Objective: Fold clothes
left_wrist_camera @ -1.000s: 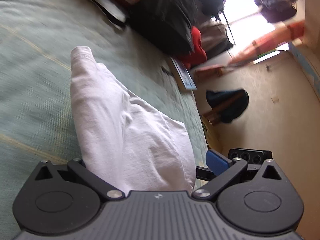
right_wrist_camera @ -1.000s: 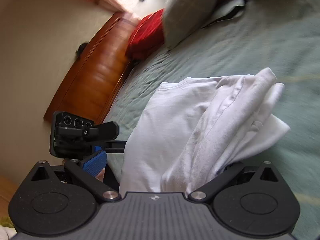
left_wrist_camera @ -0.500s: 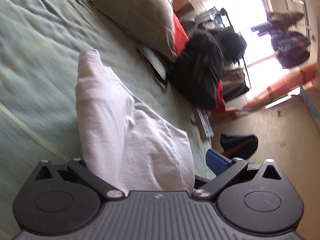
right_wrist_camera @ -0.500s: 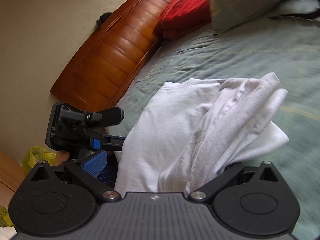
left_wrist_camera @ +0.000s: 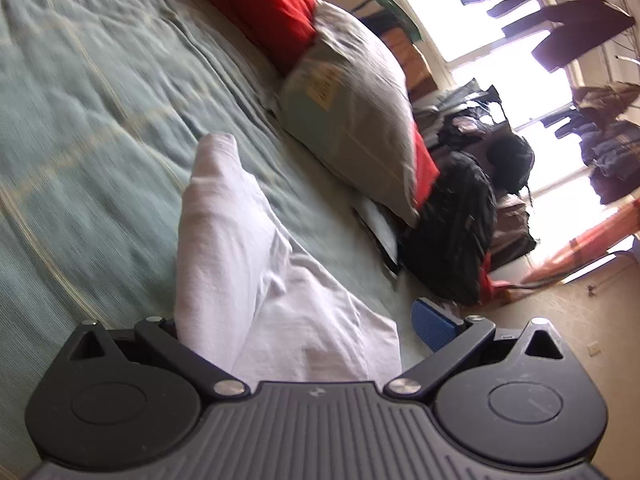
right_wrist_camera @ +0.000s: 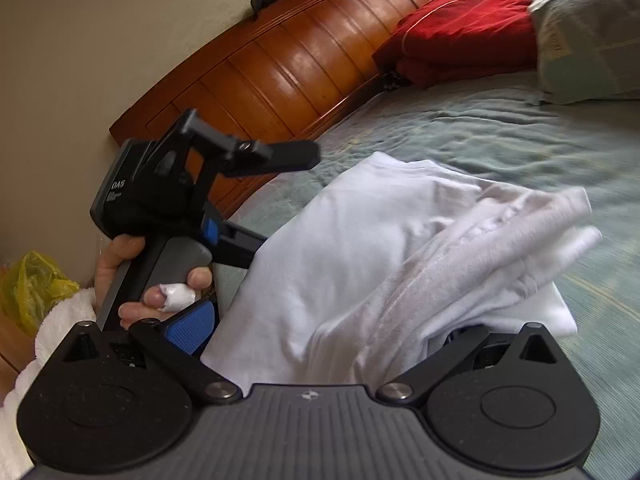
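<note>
A: What has moved since a second ago?

B: Both cameras have swung. In the left wrist view the grey pillow (left_wrist_camera: 352, 120) and the red cushion (left_wrist_camera: 264, 4) now fill the top, where the black bag (left_wrist_camera: 452, 224) sat before. The white shirt (left_wrist_camera: 260, 280) has stayed draped out of the left gripper (left_wrist_camera: 296, 344).

A: And that gripper's fingers?

B: Spread wide. One blue pad (left_wrist_camera: 434, 328) stands clear at the right, apart from the cloth; the other finger is hidden under the shirt, so I cannot tell whether it pinches anything. The shirt trails forward over the green bedspread (left_wrist_camera: 100, 140), its far end bunched into a narrow roll.

A: The right wrist view?

B: The wooden headboard (right_wrist_camera: 280, 68) has come into full sight. The shirt (right_wrist_camera: 360, 256) lies across the right gripper (right_wrist_camera: 320, 344), in a flat fold on the left and crumpled layers on the right. Again the fingers are parted: a blue pad (right_wrist_camera: 188, 328) shows bare at the left, while the right finger is buried in cloth.

A: Anything else?

B: A hand (right_wrist_camera: 152, 284), one finger bandaged, grips the handle of the left gripper (right_wrist_camera: 192, 208) beside the shirt's edge.
</note>
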The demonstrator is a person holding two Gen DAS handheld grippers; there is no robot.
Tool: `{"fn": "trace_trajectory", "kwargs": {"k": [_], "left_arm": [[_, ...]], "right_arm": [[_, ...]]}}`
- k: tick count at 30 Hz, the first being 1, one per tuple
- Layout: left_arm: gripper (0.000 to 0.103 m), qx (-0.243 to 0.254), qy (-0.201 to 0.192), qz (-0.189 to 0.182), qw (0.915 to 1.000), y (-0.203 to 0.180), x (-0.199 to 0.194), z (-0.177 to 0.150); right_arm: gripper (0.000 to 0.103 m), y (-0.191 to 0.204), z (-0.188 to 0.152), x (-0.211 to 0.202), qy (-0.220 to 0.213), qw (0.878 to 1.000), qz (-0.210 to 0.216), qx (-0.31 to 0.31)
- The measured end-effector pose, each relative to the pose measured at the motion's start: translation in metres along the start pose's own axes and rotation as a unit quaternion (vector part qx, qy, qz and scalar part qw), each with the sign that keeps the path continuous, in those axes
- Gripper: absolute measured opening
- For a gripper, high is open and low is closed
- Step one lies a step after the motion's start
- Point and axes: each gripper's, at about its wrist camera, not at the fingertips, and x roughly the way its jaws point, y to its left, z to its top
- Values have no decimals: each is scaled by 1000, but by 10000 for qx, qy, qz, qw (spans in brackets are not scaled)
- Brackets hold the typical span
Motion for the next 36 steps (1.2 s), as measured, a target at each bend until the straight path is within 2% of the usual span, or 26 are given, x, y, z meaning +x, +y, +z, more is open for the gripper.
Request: {"fn": "trace_trajectory", "kwargs": {"k": [10,17,19,22,24,26,29,31,34,36], "left_arm": [[101,-74,-421,548,9976,39,-11,62],[101,-247,-631,886,9938,77,-3,73],[101,-203,-797,1176,9897,84,-4,71],[101,-69,-1366,1730,9754,82,-23,69],[101,-76,-1621,1742,9712,81,-39,65],[102,-65,-1570,1434,9771,81,-47,57],[102,-2,-1160,981,9884,84,-42,38],[102,98,-892,960,9913,88,-33,25],[102,114,-682,998,9926,97,-24,7],[102,244,-681,972,9926,97,-26,-1]], "right_arm": [[103,2,19,79,-170,9998,17,86],[103,5,2,108,25,9999,-34,98],[103,2,-5,111,85,9998,-80,129],[103,-7,-13,110,182,9996,-88,179],[103,-22,-15,105,209,9983,-82,541],[103,-40,-18,99,148,9949,-44,995],[103,-71,-21,86,-284,9826,87,1833],[103,-86,-18,83,-547,9724,201,2259],[103,-102,-7,85,-775,9632,171,2568],[103,-102,2,77,-1037,9651,-74,2404]]}}
